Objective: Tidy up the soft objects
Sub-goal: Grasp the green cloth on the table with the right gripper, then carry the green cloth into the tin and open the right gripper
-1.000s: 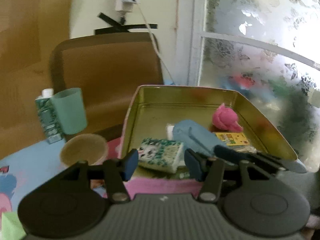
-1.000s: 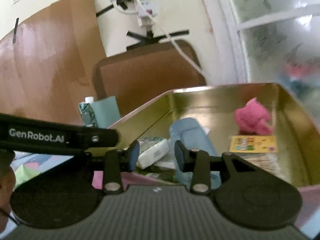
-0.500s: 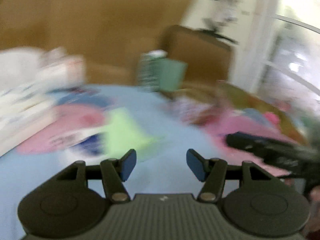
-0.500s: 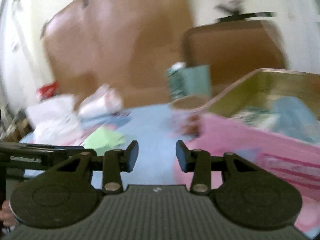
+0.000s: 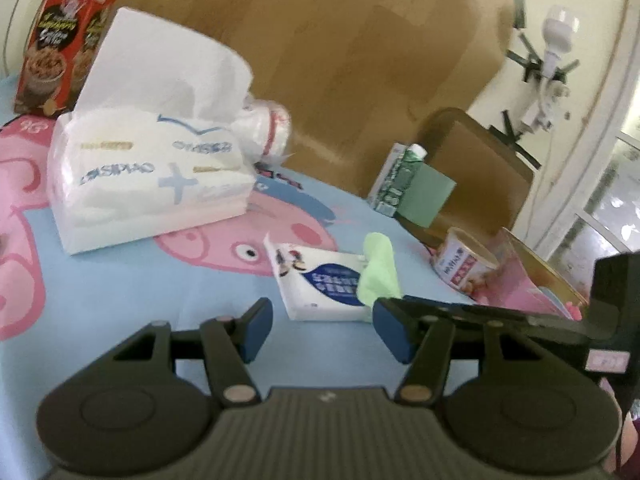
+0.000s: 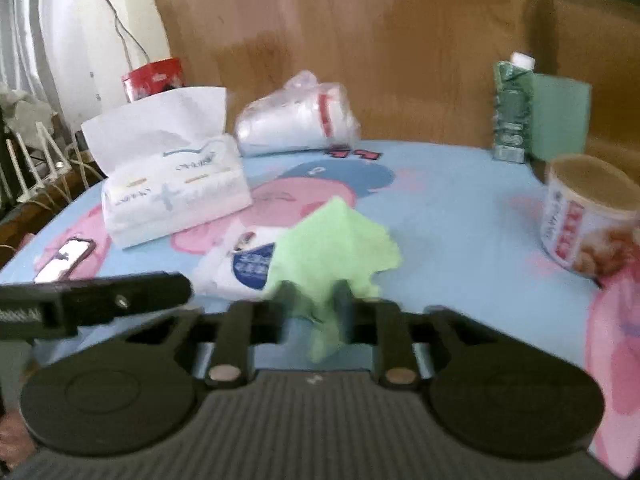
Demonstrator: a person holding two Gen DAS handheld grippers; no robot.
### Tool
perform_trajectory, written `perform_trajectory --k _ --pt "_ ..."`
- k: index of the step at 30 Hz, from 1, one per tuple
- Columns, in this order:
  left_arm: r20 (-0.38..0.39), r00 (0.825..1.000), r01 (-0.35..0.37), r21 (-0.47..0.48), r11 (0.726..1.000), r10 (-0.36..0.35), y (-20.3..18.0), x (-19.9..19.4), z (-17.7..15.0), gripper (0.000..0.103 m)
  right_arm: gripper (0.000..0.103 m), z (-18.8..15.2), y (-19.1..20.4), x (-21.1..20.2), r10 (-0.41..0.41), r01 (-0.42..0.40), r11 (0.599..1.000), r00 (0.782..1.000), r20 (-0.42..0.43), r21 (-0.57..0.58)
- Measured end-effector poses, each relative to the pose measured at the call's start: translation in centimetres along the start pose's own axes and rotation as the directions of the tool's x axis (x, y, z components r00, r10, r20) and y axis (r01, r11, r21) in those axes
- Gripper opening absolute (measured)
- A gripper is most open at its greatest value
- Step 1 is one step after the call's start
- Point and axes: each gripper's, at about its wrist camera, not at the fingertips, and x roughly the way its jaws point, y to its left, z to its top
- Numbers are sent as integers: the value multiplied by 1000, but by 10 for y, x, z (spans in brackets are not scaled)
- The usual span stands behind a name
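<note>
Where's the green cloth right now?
In the right wrist view the green cloth sits centre frame, pinched in the right gripper, whose jaws have just closed on it, over the small tissue pack on the blue tablecloth.

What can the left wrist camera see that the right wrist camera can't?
Only the left wrist view shows the cereal box and the open left gripper. Only the right wrist view shows the phone and the right gripper, which has just closed, pinching the green cloth. Both show that cloth, the tissue pack, the carton and the tub.
</note>
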Motion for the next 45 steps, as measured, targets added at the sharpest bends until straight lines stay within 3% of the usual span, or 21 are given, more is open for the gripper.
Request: perform_trajectory --k 1,4,7,10,13,14,15,16,17,18,20,23,26,29,33,34,35,37,39,41,45 --pt "-5 1000 8 4 1000 -8 -1 0 0 57 7 -4 0 -9 -14 14 1000 1000 7 -9" --pt "-50 997 68 16 998 -67 -12 3 1 57 7 -24 4 -41 -53 55 996 998 32 -65" --pt "-116 979 172 28 985 -168 -33 11 0 57 7 -48 8 -74 -25 28 995 999 29 -94" --pt "-202 963 200 77 977 -181 -60 26 -6 54 7 -67 14 -94 -2 5 995 999 32 -98" --pt "-281 949 181 105 978 -146 -75 42 -13 42 16 -73 14 -98 -10 14 997 999 49 -78" --pt "-269 954 171 116 978 -135 -78 42 -15 39 31 -72 12 -96 -18 22 997 999 49 -72" --pt "-273 954 161 125 979 -122 -81 43 -15 35 36 -71 10 -92 -20 23 998 999 39 -59" --pt "-287 950 161 121 980 -121 -83 44 -15 24 37 -70 9 -86 -9 11 999 999 35 -48" --pt "-305 942 180 100 979 -142 -83 46 -15 13 37 -71 8 -84 1 1 999 999 38 -43" --pt "-323 929 215 67 974 -182 -84 47 -13 12 34 -72 8 -84 -2 4 999 999 46 -50" --pt "-329 919 255 70 964 -219 -95 47 -8 12 10 -73 8 -87 -2 5 998 998 65 -57" --pt "-315 921 295 181 938 -229 -135 44 0 13 9 -71 1 -100 -42 47 999 988 151 -27" --pt "-314 910 353 242 904 -271 -173 50 11 13 9 -69 -14 -123 -147 146 989 953 264 25" --pt "-305 903 398 326 858 -303 -219 59 17 14 9 -68 -37 -149 -255 230 967 902 349 112" --pt "-298 900 423 413 806 -319 -276 79 19 17 9 -65 -77 -174 -383 317 921 840 385 225" --pt "-298 902 419 426 802 -313 -287 85 19 24 9 -63 -87 -178 -415 341 907 823 388 247" --pt "-289 909 405 442 801 -300 -297 91 20 40 9 -61 -98 -179 -450 369 890 807 383 268" --pt "-232 943 326 484 812 -240 -309 103 20 62 13 -55 -119 -178 -513 419 853 779 360 310" --pt "-194 964 257 505 824 -181 -311 112 20 62 21 -50 -138 -172 -589 488 801 746 312 345" --pt "-197 967 239 482 843 -161 -302 116 19 63 47 -53 -151 -173 -640 535 760 716 279 368" --pt "-170 980 173 469 866 -103 -270 116 15 70 65 -70 -151 -185 -673 531 731 666 322 428"
